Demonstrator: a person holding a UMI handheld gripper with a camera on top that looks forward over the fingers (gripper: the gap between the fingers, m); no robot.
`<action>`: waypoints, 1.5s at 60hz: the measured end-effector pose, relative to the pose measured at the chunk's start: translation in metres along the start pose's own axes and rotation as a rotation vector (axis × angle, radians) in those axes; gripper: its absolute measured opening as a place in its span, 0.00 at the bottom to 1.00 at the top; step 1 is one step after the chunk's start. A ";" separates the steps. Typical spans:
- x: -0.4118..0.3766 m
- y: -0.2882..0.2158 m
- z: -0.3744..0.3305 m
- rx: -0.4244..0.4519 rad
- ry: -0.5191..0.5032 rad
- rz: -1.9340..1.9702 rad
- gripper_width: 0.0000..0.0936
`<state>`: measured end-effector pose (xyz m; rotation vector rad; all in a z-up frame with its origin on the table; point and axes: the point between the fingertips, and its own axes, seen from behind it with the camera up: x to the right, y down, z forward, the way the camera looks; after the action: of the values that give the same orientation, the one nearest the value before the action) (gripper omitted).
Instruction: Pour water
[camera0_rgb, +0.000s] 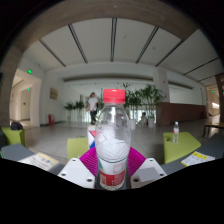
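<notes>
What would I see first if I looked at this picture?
First you'd spot the clear water bottle with its red cap, standing upright right between the tongs, whose pink pads press on its sides. Beyond it lie yellow-green table tops, and far back in the big hall a person stands near leafy green plants.

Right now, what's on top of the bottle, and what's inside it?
A red cap sits on the bottle, held between the jaws. The clear plastic looks pale inside; the water level can't be read.
</notes>
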<state>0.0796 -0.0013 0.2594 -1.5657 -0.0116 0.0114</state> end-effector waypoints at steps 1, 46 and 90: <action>-0.003 0.011 0.010 -0.014 0.009 -0.006 0.37; 0.048 0.160 -0.030 -0.362 0.116 -0.067 0.92; -0.089 0.046 -0.413 -0.398 0.220 -0.028 0.91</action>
<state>-0.0029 -0.4150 0.2114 -1.9563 0.1452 -0.1960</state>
